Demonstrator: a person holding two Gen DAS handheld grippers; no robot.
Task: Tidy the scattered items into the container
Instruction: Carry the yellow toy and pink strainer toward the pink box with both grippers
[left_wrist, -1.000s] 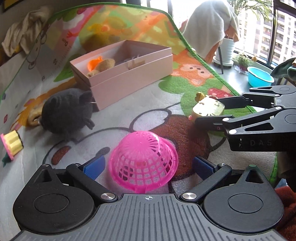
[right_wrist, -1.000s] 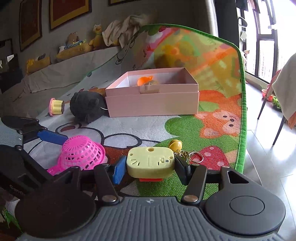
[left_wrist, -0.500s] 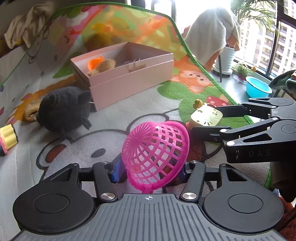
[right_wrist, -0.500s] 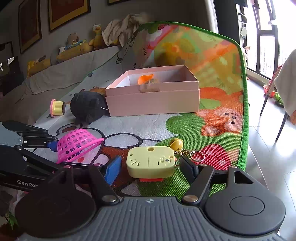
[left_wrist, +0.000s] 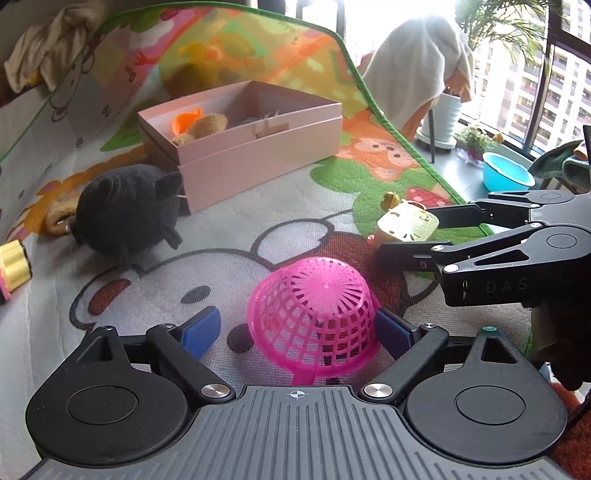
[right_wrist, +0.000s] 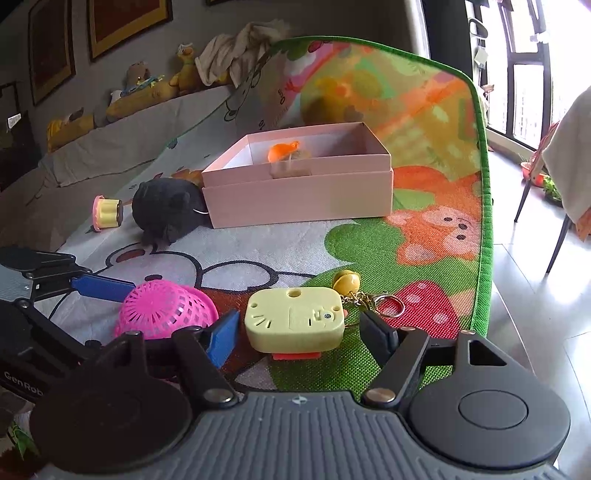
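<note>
From the left wrist view, the left gripper (left_wrist: 295, 328) stands spread over the play mat (left_wrist: 303, 221), its jaws having just been opening, and the pink mesh basket (left_wrist: 314, 317) lies between them, upside down with its dome upward and its small handle tab toward the camera. The right blue pad sits against the basket's rim; the left pad stands clear of it. Beyond, a dark plush toy (left_wrist: 125, 218) lies just beside the near corner of the pink box (left_wrist: 258, 155), which is open and holds an orange toy (left_wrist: 186, 120) and a tan plush. A yellow cup-shaped toy (left_wrist: 13, 266) lies at the left edge. The right gripper (left_wrist: 410, 236) reaches in from the right around the yellow keychain toy (left_wrist: 406, 223).

From the right wrist view, the right gripper (right_wrist: 299, 332) is parted, with small gaps between both pads and the yellow keychain toy (right_wrist: 295, 319). The toy lies flat, long axis running left to right, its bell and ring (right_wrist: 388, 304) trailing to the right. The pink mesh basket (right_wrist: 166, 314) sits just left; the pink box (right_wrist: 299, 188) stands farther back, nothing between.
</note>
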